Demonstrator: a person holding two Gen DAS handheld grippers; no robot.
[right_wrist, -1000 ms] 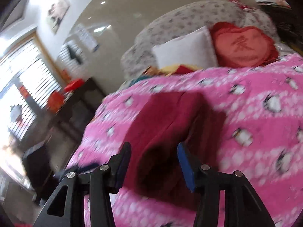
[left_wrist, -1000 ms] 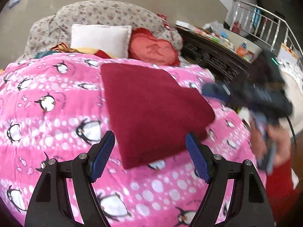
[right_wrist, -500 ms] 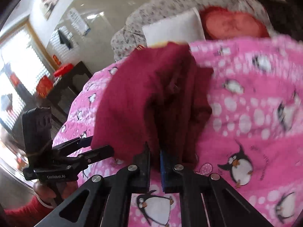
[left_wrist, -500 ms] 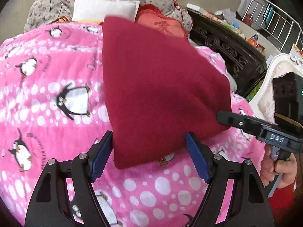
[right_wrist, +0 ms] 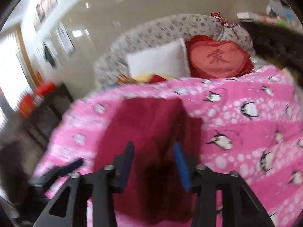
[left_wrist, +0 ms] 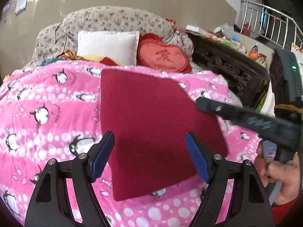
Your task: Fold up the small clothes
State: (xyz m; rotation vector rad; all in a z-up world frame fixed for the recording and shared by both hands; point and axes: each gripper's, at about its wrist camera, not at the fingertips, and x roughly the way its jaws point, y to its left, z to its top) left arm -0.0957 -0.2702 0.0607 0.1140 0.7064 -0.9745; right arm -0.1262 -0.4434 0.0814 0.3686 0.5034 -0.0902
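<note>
A bed covered by a pink penguin-print blanket (left_wrist: 47, 102) fills both views, with a floral headboard (left_wrist: 113, 20), a white pillow (left_wrist: 108, 45) and a red heart-shaped cushion (left_wrist: 162, 56) at its head end and a dark carved cabinet (left_wrist: 227, 66) beside its right edge. The folded dark red garment (left_wrist: 151, 124) lies flat on the blanket near the bed's right edge. The left gripper (left_wrist: 149, 155) hovers over the garment's near end, jaws spread wide and clear of the cloth, gripping nothing. The right gripper (right_wrist: 154, 162), blurred in its own view, has jaws that have just been opening; they stand parted over the garment's near right edge, pads not pressing the cloth. A hand (left_wrist: 280, 177) holds its handle at the bed's right edge.
</note>
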